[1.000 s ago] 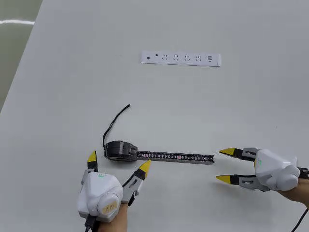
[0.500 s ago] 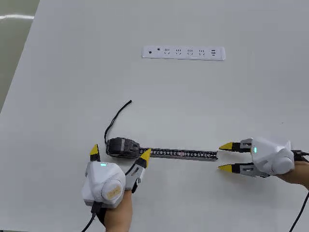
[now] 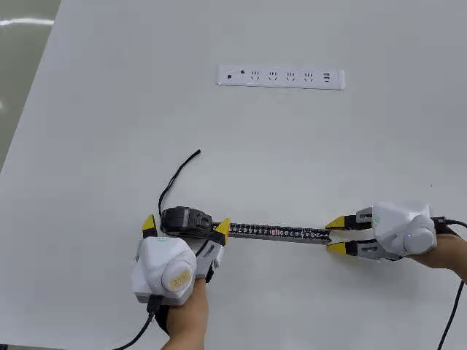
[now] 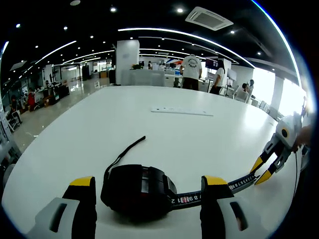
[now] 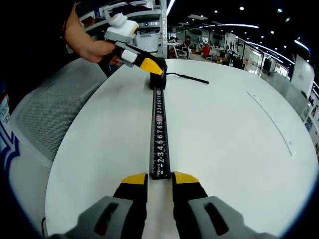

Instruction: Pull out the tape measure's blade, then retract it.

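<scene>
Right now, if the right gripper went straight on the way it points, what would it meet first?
The tape measure's blade: its free end seems to lie between the tips of the right gripper, and it runs along that line toward the case.

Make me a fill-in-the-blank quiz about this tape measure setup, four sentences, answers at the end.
The left gripper holds its jaws ___ on either side of the tape measure.
The blade reaches from it to the tips of the right gripper, numbers facing ___.
The power strip farther back on the table has ___ plugged into it.
The thin strap on the tape measure is ___.
Missing words: open, up, nothing, black.
</scene>
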